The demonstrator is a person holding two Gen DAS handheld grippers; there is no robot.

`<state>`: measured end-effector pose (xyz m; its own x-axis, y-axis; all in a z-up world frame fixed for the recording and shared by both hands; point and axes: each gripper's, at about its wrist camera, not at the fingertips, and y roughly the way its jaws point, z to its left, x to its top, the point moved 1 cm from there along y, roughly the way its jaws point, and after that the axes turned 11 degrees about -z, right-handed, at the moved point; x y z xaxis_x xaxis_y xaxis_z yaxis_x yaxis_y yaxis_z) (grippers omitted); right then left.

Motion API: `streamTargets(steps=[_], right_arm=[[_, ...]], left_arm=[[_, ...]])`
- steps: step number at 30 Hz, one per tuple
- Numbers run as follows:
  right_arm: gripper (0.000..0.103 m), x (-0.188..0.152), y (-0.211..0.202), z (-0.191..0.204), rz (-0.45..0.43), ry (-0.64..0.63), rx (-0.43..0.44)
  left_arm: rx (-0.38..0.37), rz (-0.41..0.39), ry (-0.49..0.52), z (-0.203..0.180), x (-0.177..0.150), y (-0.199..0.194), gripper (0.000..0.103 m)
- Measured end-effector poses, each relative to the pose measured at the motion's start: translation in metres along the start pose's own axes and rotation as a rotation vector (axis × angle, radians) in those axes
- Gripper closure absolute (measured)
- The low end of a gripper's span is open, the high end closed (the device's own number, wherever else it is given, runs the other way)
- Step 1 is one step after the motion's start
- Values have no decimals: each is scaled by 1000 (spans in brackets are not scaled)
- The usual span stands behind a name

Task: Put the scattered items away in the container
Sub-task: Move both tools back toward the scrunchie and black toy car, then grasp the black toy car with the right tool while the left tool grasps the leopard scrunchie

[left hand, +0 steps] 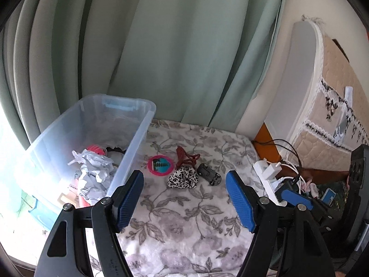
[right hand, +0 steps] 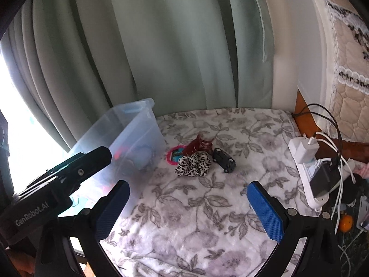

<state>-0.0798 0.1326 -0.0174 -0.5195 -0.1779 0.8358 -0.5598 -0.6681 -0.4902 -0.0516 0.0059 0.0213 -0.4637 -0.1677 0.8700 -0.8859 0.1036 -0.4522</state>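
A clear plastic bin (left hand: 136, 129) (right hand: 129, 124) stands at the left on a floral blanket (left hand: 180, 219) (right hand: 184, 207), holding crumpled paper (left hand: 92, 168) and other bits. Beside it lie a pink-rimmed round item (left hand: 159, 165) (right hand: 173, 155), a dark red claw clip (left hand: 185, 157) (right hand: 199, 146), a leopard-print scrunchie (left hand: 183, 178) (right hand: 193, 164) and a small black device (left hand: 209, 174) (right hand: 224, 160). My left gripper (left hand: 184, 180) hovers open just short of the scrunchie, nothing between its blue pads. My right gripper (right hand: 188, 190) is open and empty too, nearer than the items.
A white power strip (left hand: 268, 180) (right hand: 306, 168) with chargers and cables lies at the blanket's right edge. Green curtains (left hand: 173, 46) hang behind. A mattress (left hand: 332, 106) leans at the right. An orange (right hand: 346, 222) sits low right. The left gripper's body (right hand: 69, 175) crosses the right view.
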Motion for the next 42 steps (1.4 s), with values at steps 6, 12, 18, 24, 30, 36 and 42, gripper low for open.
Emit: streamTargets(steps=[6,12,18,24,30,36,42], right_arm=[[0,-6,7,-10,18,8,-6],[0,-10,22,-20,53,17,-18],[0,-16,41,-34,94,30,-49],[0,-21,59,-44,129,39,-60],[0,-19,72,-55,149,36,-91],[0,-20,82,-70,168,33,-127],[0,-21,90,-90,176,81,-139]], left_arm=[[14,46,-4,1,-9,19,28],[20,80,13,0,-15,37,28],[31,111,22,5,-23,56,28],[49,109,74,3,-25,69,28],[2,120,102,-10,-26,82,28],[-15,154,94,-16,-31,98,28],[-35,165,136,-24,-35,108,28]])
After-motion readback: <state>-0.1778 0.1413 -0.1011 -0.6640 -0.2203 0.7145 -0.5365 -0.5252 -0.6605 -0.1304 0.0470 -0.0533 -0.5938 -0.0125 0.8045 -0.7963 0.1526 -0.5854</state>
